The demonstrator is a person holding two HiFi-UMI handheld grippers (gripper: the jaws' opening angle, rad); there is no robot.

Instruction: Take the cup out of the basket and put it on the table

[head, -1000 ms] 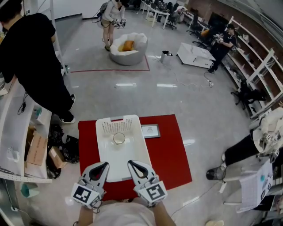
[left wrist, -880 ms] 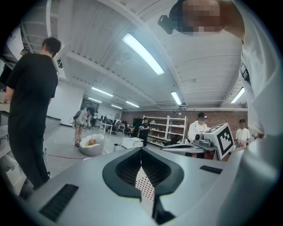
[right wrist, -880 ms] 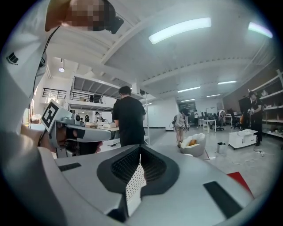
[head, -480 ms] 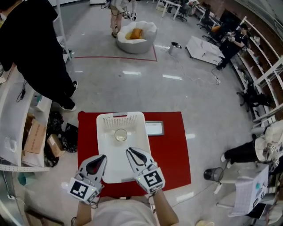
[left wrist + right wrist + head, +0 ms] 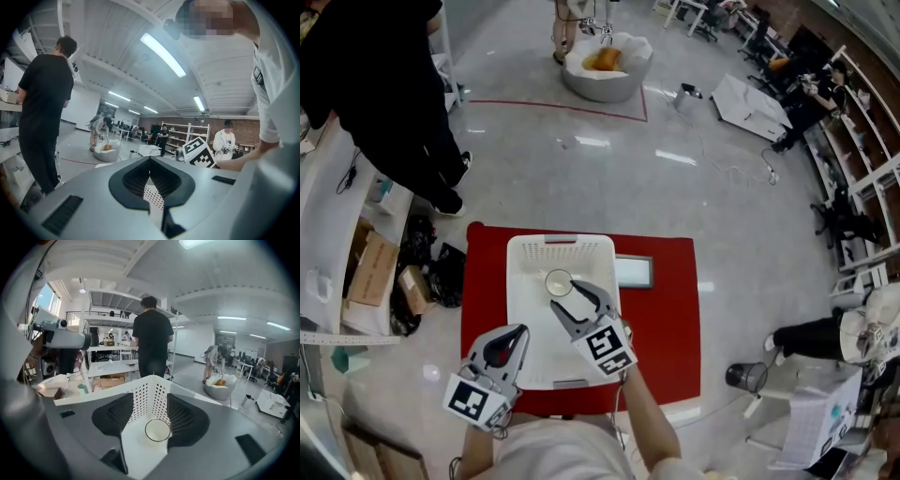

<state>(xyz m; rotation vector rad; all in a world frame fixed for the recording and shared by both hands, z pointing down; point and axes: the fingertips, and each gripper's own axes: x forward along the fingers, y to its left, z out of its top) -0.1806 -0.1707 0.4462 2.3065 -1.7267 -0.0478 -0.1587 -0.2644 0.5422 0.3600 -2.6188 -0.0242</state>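
The right gripper (image 5: 566,296) has just been opening its jaws, with nothing between them. The glass cup (image 5: 559,281) stands just ahead of it in the basket (image 5: 523,314). The left gripper (image 5: 521,330) is closed and empty.

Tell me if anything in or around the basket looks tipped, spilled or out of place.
Nothing stands out. The cup stands upright in the white basket, which sits squarely on the red table, with no spill visible.

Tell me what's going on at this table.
A person is working two handheld grippers over a white basket on a red table. The right gripper reaches into the basket, its jaws just opening toward the cup, which stands upright, not yet gripped. The left gripper, shut and empty, hangs by the basket's near left corner.
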